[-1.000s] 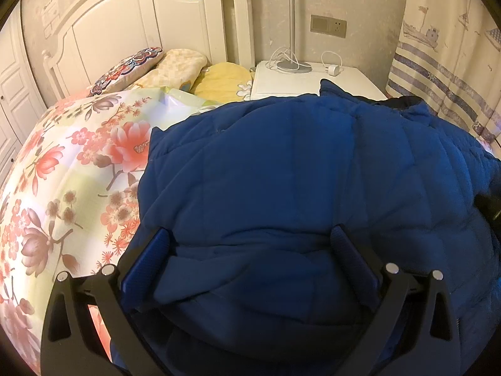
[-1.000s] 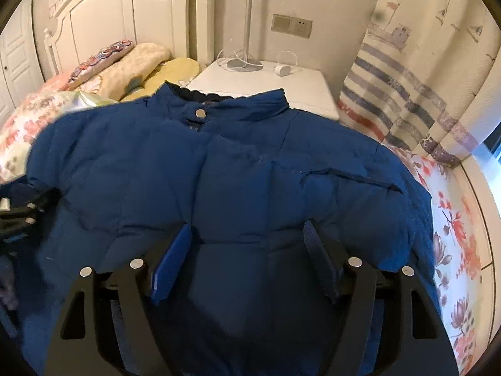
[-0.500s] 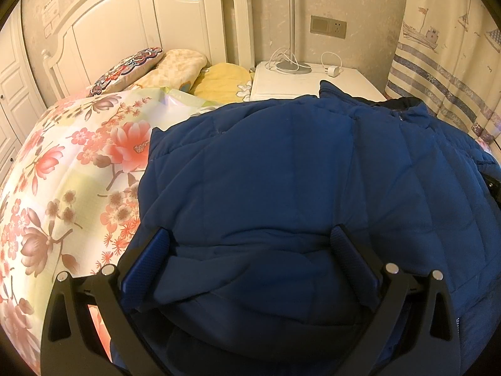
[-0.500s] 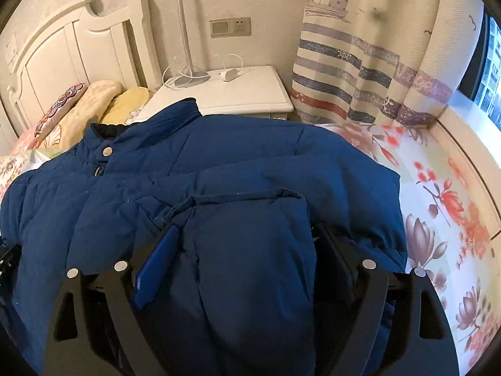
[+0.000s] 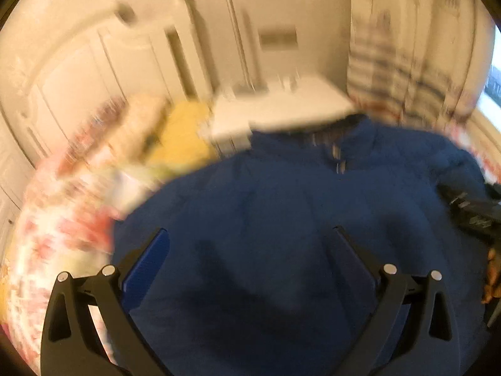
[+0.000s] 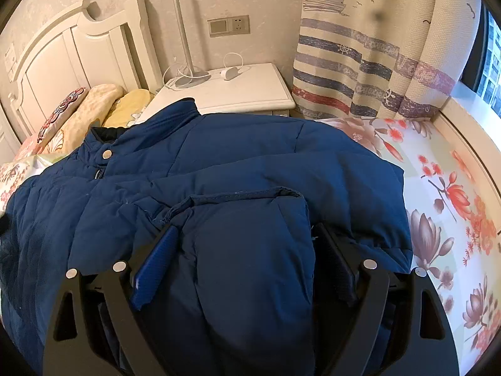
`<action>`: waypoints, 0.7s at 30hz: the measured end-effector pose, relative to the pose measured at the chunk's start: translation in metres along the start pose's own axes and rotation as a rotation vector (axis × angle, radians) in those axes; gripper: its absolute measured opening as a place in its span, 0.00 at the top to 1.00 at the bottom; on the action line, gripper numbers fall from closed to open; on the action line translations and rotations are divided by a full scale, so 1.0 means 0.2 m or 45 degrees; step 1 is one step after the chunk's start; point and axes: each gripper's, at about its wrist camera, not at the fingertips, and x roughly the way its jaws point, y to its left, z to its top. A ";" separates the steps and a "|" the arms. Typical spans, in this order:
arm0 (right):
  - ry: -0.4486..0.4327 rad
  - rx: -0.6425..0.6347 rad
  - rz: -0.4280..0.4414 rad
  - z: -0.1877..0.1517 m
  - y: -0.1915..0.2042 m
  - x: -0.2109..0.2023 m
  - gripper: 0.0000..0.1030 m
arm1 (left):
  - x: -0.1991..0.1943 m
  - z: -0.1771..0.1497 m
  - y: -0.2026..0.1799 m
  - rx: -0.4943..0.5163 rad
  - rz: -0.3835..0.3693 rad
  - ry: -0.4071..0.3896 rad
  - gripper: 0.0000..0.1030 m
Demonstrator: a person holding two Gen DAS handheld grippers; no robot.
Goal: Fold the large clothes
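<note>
Filling right gripper (image 6: 242, 235): jacket (image 6: 250, 163) cuff; left view blurred.

left claw (image 5: 250, 250) swung right, view blurred | jacket (image 6: 250, 163) sleeve now between right claw (image 6: 244, 244) fingers

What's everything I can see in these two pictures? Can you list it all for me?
Padded jacket: one, dark blue, spread on the bed, one sleeve folded over its front.
Bedspread: one, floral, under the jacket.
Pillows: three, patterned, cream and yellow, by the headboard.
Headboard: one, white, far left.
Nightstand: one, white, beside the bed.
Lamp: one, white, on the nightstand.
Charger: one, white, on the nightstand.
Wall socket: one, above the nightstand.
Curtain: one, striped with ship print, right.
Left gripper: one, black, open over the jacket; view blurred.
Right gripper: one, black, either side of the sleeve.
</note>
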 end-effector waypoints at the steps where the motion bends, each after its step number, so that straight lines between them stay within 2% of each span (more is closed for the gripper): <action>1: -0.001 0.002 0.001 0.00 0.00 0.00 0.22 | 0.10 -0.03 0.00 -0.016 -0.047 0.034 0.02; 2: -0.002 0.004 0.001 0.00 0.01 0.00 0.22 | 0.11 -0.08 0.02 -0.048 -0.082 -0.061 0.02; 4: -0.002 0.005 0.002 0.00 0.00 0.00 0.22 | 0.11 -0.08 0.04 -0.071 -0.087 -0.062 0.02; 7: 0.003 0.020 0.018 0.00 -0.01 0.01 0.22 | 0.08 -0.11 0.00 -0.044 -0.011 -0.063 0.02; 9: 0.000 0.019 0.012 0.00 -0.01 0.00 0.22 | 0.00 -0.15 0.01 -0.064 0.025 -0.019 0.02; 10: -0.001 0.018 0.007 0.00 -0.01 0.00 0.22 | -0.07 -0.18 0.02 -0.089 0.012 0.003 0.02; 12: -0.002 0.018 0.008 0.00 -0.01 0.00 0.22 | -0.24 -0.30 0.02 -0.153 -0.096 0.005 0.02; 14: -0.004 0.015 0.001 0.00 -0.01 0.00 0.22 | -0.37 -0.45 0.01 -0.119 -0.181 0.025 0.02; 16: -0.007 0.011 -0.009 -0.01 0.00 -0.01 0.22 | -0.39 -0.59 -0.01 -0.065 -0.181 0.088 0.02; 17: -0.009 0.010 -0.013 -0.01 -0.01 -0.01 0.21 | -0.35 -0.67 -0.02 -0.042 -0.149 0.127 0.02; 18: -0.011 0.011 -0.019 -0.01 0.00 -0.02 0.19 | -0.34 -0.76 0.00 -0.058 -0.169 0.055 0.02; 20: 0.002 0.038 -0.011 -0.03 -0.01 -0.06 0.16 | -0.36 -0.78 0.03 -0.105 -0.186 0.034 0.02; 21: 0.027 0.067 0.009 -0.04 -0.01 -0.09 0.10 | -0.35 -0.78 0.02 -0.099 -0.172 0.038 0.02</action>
